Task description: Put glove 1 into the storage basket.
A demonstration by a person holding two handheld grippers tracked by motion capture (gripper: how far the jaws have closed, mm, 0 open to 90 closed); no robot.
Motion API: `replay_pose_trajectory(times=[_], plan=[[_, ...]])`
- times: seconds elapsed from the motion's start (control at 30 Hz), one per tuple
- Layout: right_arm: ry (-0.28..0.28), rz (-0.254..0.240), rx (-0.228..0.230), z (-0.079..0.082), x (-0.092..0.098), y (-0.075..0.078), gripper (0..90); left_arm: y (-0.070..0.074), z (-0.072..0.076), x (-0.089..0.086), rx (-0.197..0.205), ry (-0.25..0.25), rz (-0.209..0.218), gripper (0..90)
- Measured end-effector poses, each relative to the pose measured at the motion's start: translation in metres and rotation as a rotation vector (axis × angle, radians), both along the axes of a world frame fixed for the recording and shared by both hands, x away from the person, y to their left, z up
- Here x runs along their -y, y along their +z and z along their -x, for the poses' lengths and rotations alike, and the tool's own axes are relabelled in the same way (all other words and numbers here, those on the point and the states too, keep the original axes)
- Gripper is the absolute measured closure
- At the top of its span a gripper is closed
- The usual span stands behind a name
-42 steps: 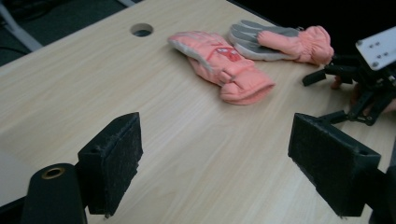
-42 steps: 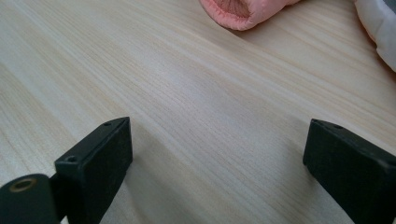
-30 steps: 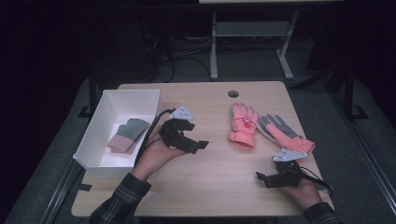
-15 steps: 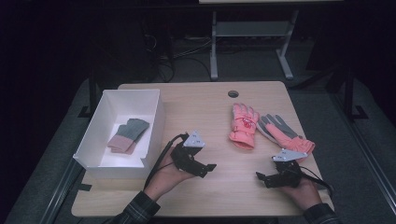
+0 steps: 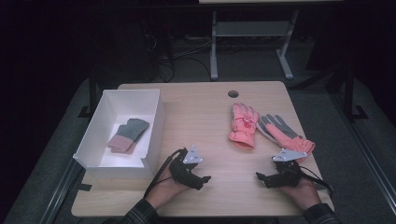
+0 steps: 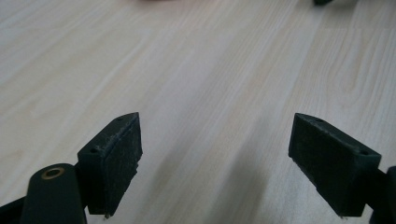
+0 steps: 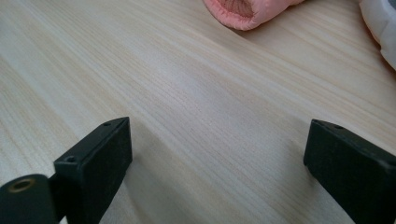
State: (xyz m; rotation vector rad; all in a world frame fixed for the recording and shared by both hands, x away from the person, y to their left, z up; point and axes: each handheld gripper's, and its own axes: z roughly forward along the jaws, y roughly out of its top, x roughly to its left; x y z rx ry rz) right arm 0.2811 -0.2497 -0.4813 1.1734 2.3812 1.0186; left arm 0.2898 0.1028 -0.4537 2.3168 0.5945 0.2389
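A white box stands at the table's left and holds a grey glove with a pink cuff. A pink glove lies back-up right of centre, its cuff towards me. Beside it a second glove lies with its grey palm up. My left gripper rests low near the front edge, just right of the box's front corner. Its jaws stand wide apart over bare wood. My right gripper sits at the front right, pointing left, open with nothing between its jaws.
The wooden table has a round cable hole at the back. A pale rounded thing shows at the right gripper view's upper right edge. Beyond the table stands a metal frame on a dark floor.
My left gripper has drawn back from the table's middle beside the box to the front edge. The right gripper and both loose gloves have not moved.
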Motion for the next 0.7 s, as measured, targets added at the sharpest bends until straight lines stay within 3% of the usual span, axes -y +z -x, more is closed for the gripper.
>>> replay_pose_trajectory(times=[0.2, 0.4, 0.7], plan=[[-0.003, -0.001, -0.022, 0.000, 0.003, 0.004, 15.0, -0.010, 0.002, -0.003, 0.007, 0.003, -0.016, 14.7], [0.014, 0.031, 0.005, 0.002, 0.001, 0.010, 17.7, -0.018, 0.002, -0.005, -0.006, -0.003, -0.018, 13.5], [0.016, 0.019, 0.031, 0.002, 0.005, 0.022, 18.1, -0.024, 0.005, -0.018, 0.021, -0.035, 0.039, 13.2]])
